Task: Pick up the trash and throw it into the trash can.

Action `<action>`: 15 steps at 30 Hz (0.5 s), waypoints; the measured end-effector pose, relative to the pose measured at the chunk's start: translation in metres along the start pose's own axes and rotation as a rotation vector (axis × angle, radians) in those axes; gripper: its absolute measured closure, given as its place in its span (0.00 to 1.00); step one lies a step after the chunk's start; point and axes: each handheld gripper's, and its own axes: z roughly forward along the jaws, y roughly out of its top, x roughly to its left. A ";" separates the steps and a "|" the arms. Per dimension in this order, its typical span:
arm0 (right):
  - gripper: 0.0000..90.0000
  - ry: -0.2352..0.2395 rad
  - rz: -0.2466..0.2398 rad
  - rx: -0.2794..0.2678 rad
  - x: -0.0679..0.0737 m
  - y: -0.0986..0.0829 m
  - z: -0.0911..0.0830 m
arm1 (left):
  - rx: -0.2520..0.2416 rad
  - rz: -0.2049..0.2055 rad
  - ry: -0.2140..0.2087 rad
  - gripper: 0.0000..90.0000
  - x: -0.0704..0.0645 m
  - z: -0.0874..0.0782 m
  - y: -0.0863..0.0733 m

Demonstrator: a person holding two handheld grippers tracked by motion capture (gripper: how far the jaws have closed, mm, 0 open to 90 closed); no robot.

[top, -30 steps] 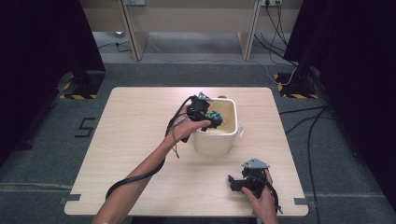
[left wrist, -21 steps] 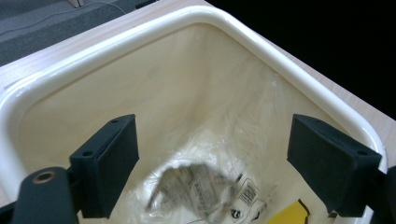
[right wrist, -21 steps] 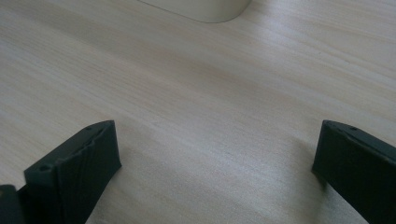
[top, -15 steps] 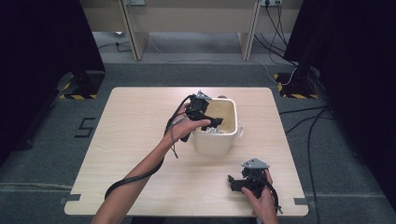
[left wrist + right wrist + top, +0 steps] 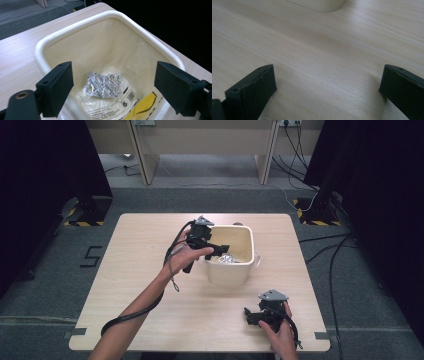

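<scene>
Left tongs point(image 5: 220, 249) are hanging over the near-left rim of the cream bin point(image 5: 246, 238), spread wide with nothing between them. In the left gripper view the jaws straddle the bin's mouth, one over the rim on the bench side and one out past the far rim. Right tongs point(image 5: 248, 315) sit low on the bench point(image 5: 135, 285) near the front right corner, also spread wide and holding nothing; the right gripper view has bare wood between the jaws and a bit of the bin's base at the top edge.

Around the bench: grey carpet, black curtains both sides, cables trailing on the floor at the right, and the legs of another desk at the back. A cable loops from the left gripper down along the person's forearm. Nothing sits between either set of tongs and the bin except its own wall.

Compared with a second ago, something dark greenish was at the left tongs over the bin; now they're parted and a silvery blister pack point(image 5: 103, 84) lies at the bottom. Right hand hasn't budged.

Pack lies flat on a clear plastic bag point(image 5: 120, 105) with yellow print, right below the left tongs and roughly between the jaws as that camera sees it, well apart from the right tongs.
</scene>
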 end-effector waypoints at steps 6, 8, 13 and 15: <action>0.01 0.000 0.002 0.002 0.000 0.000 0.000 | -0.019 -0.019 0.018 0.17 0.012 -0.014 -0.007; 0.01 0.001 0.003 0.002 0.000 0.000 0.000 | -0.028 -0.029 0.030 0.17 0.018 -0.021 -0.010; 0.01 0.002 0.003 0.002 0.000 0.000 0.000 | -0.038 -0.040 0.040 0.17 0.024 -0.028 -0.016; 0.01 0.001 0.002 0.002 0.000 0.000 0.000 | -0.040 -0.042 0.045 0.17 0.027 -0.032 -0.018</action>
